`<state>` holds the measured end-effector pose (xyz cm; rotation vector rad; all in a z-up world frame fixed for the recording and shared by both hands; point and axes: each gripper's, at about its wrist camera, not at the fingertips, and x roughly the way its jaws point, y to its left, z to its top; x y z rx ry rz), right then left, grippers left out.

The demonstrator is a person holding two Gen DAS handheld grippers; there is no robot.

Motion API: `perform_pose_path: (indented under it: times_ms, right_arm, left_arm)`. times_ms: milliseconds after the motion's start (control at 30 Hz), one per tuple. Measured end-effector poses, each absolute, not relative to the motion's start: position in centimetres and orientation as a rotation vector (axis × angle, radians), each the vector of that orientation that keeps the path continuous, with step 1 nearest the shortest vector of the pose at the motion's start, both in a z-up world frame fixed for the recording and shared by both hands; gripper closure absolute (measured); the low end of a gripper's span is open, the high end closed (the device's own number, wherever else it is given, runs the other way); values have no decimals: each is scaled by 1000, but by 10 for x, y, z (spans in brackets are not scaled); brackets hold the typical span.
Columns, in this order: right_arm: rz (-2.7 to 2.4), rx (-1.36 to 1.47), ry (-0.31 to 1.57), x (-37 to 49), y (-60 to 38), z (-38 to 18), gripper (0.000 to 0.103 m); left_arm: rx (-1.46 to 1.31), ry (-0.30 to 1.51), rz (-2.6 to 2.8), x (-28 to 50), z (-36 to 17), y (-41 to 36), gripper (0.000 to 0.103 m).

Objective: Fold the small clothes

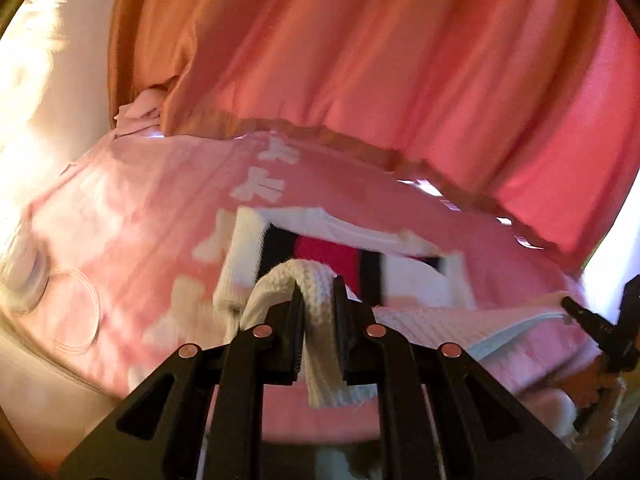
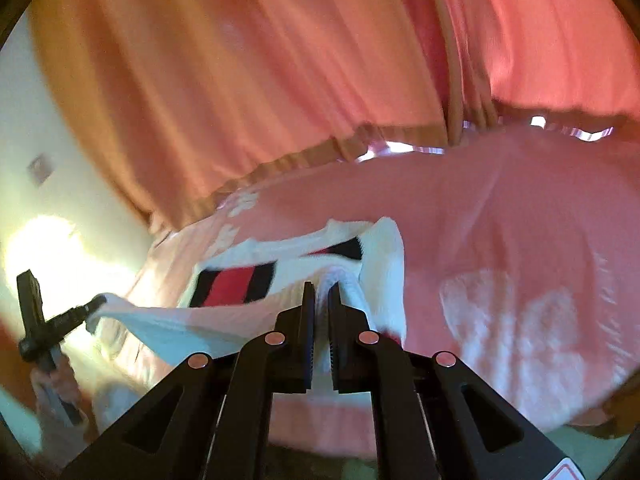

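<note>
A small white garment (image 1: 432,324) with a red and black striped panel (image 1: 328,254) hangs stretched between my two grippers above a pink bedspread (image 1: 132,208). My left gripper (image 1: 318,292) is shut on a thick white edge of it. My right gripper (image 2: 320,294) is shut on the opposite white edge (image 2: 340,280). The striped panel (image 2: 232,284) also shows in the right wrist view. The right gripper (image 1: 568,304) appears at the right of the left wrist view, the left gripper (image 2: 96,304) at the left of the right wrist view.
The pink bedspread (image 2: 500,220) carries white printed shapes (image 1: 260,188). Red-orange curtains (image 1: 360,60) hang behind the bed. A bright lamp glow (image 2: 44,252) and pale wall lie to the left. A pale folded cloth (image 1: 140,116) sits at the far bed corner.
</note>
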<state>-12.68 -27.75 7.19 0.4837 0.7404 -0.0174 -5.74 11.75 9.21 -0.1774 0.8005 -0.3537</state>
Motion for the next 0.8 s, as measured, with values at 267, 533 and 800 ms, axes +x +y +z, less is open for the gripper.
perform_pose_path:
  times_ms: [267, 533, 800]
  right_arm:
    - [-99, 510, 997, 22, -306, -31, 97]
    - [-116, 484, 897, 37, -318, -19, 49]
    - [-81, 340, 906, 39, -304, -15, 44]
  left_arm:
    - [-130, 999, -200, 93, -9, 73, 89]
    - [-239, 910, -217, 120, -11, 97, 55]
    - [-149, 805, -258, 108, 7, 111, 19]
